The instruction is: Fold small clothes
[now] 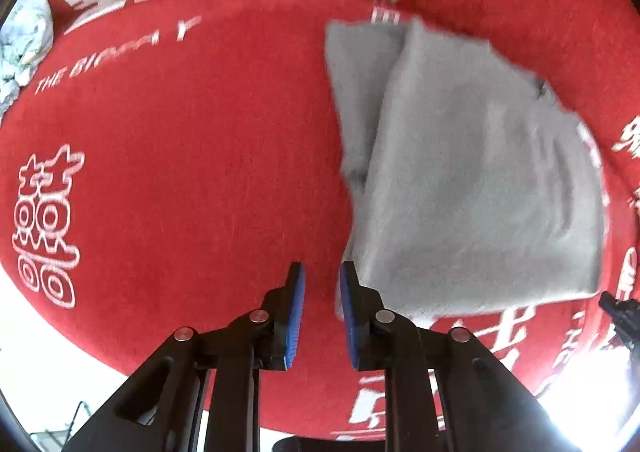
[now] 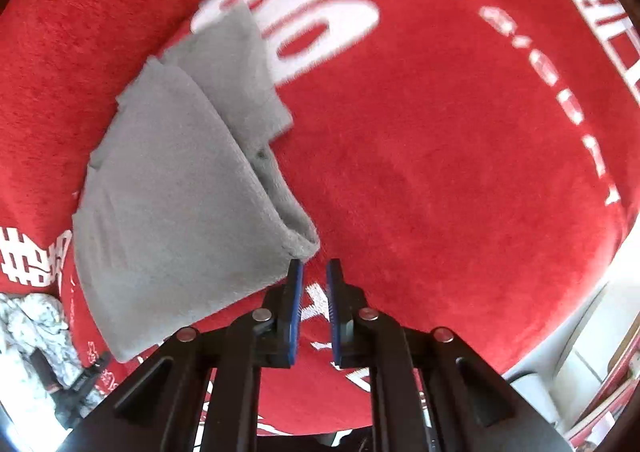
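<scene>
Left wrist view first: the left tool [image 1: 322, 272] hangs over a red plush cloth printed with white characters and lettering [image 1: 200, 156], its two blue-padded fingers [image 1: 296, 316] standing apart with nothing between them, only red pile showing in the gap. The folded grey fleece garment [image 1: 472, 188] lies flat on that red cloth, up and to the right of the tool. Its near left corner sits just beside the tip of the right-hand finger; whether cloth and finger touch there, the blur does not let me say. A second grey layer peeks out along the garment's left edge, further up. At the far left rim lies a crumpled white patterned fabric [image 1: 24, 40], well apart from the grey piece. At the right edge a black object [image 1: 620, 316] pokes in, too little of it visible to name.

Over to the right wrist view: the right tool [image 2: 314, 272] also has its fingers parted, narrowly, with the red cloth and a bit of white print visible between them. Here the grey garment spreads up and to the left, and its rolled lower corner reaches down to just beside the tip of the left-hand finger. The white crumpled fabric shows at the lower left, near the garment's bottom edge.
</scene>
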The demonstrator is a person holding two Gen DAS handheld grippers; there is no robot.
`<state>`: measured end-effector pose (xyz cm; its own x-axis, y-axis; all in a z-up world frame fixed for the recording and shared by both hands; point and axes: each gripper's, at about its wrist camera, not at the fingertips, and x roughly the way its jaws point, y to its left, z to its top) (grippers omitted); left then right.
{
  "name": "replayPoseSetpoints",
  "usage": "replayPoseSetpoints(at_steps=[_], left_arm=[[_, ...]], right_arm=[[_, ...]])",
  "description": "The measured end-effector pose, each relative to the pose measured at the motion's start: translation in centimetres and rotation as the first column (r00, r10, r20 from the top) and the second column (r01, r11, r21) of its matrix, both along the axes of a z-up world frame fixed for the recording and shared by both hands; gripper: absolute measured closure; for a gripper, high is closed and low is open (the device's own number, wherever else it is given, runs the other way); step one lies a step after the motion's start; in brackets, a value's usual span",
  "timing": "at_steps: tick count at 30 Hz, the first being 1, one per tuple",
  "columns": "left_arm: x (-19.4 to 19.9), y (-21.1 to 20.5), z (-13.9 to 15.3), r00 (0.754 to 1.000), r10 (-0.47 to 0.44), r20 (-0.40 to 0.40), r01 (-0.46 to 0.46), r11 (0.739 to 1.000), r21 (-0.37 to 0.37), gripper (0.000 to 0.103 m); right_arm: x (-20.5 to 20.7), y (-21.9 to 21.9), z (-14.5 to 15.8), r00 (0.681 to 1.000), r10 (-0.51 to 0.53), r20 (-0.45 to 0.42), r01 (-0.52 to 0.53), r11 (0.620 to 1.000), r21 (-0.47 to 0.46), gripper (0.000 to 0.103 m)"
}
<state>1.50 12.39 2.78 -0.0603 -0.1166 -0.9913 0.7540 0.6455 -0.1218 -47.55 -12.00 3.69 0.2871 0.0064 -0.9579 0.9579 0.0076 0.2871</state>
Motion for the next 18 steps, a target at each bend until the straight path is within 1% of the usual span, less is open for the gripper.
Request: replayPoseSetpoints(at_steps=[2, 4, 6, 8, 9, 11, 13, 15, 17, 18], left_arm=[[0.5, -1.8, 0.9, 1.0, -0.014, 0.002, 0.014, 0.999, -0.048, 0.083], [0.9, -4.3, 1.2, 0.999, -0.034, 0.012, 0.035, 0.995, -0.089, 0.083], [1.6, -6.8, 1.4, 0.998, -0.054, 0.008, 0.055, 0.989, -0.137, 0.083], [2.0, -9.0, 0.8, 0.997, -0.075, -0.008, 0.073, 0.982, -0.173, 0.082], [2.0, -9.8, 0.3, 0.997, -0.082, -0.013, 0.078, 0.981, -0.175, 0.082], [2.8, -10.9, -1.0, 0.996, -0.091, -0.019, 0.087, 0.983, -0.165, 0.083], [3.3, -11.4, -3.0, 0.996, -0.079, -0.029, 0.074, 0.989, -0.128, 0.082], [3.8, -10.7, -4.6, 0.997, -0.056, -0.052, 0.05, 0.993, -0.11, 0.083], [4.5, -10.2, -4.8, 0.996, -0.039, -0.082, 0.027, 0.99, -0.14, 0.083], [4.6, -10.2, -4.6, 0.995, -0.042, -0.087, 0.03, 0.99, -0.139, 0.083]], right_arm=[[1.0, -0.5, 1.2, 0.998, 0.056, 0.01, -0.055, 0.998, -0.042, 0.09], [3.1, -1.5, 1.5, 0.994, 0.112, 0.021, -0.11, 0.992, -0.068, 0.09], [5.9, -2.7, 1.3, 0.988, 0.145, 0.046, -0.141, 0.987, -0.078, 0.09], [8.0, -3.7, 0.8, 0.983, 0.164, 0.079, -0.158, 0.984, -0.081, 0.09], [9.2, -4.2, 0.5, 0.98, 0.175, 0.097, -0.168, 0.982, -0.083, 0.09], [10.6, -4.8, -0.1, 0.975, 0.196, 0.102, -0.187, 0.978, -0.087, 0.09], [12.0, -5.6, -1.1, 0.973, 0.208, 0.1, -0.201, 0.977, -0.078, 0.09], [11.8, -6.1, -2.4, 0.977, 0.191, 0.097, -0.187, 0.981, -0.05, 0.09], [11.0, -6.7, -3.5, 0.983, 0.154, 0.097, -0.152, 0.988, -0.023, 0.091], [10.1, -7.0, -3.9, 0.986, 0.117, 0.119, -0.116, 0.993, -0.011, 0.094]])
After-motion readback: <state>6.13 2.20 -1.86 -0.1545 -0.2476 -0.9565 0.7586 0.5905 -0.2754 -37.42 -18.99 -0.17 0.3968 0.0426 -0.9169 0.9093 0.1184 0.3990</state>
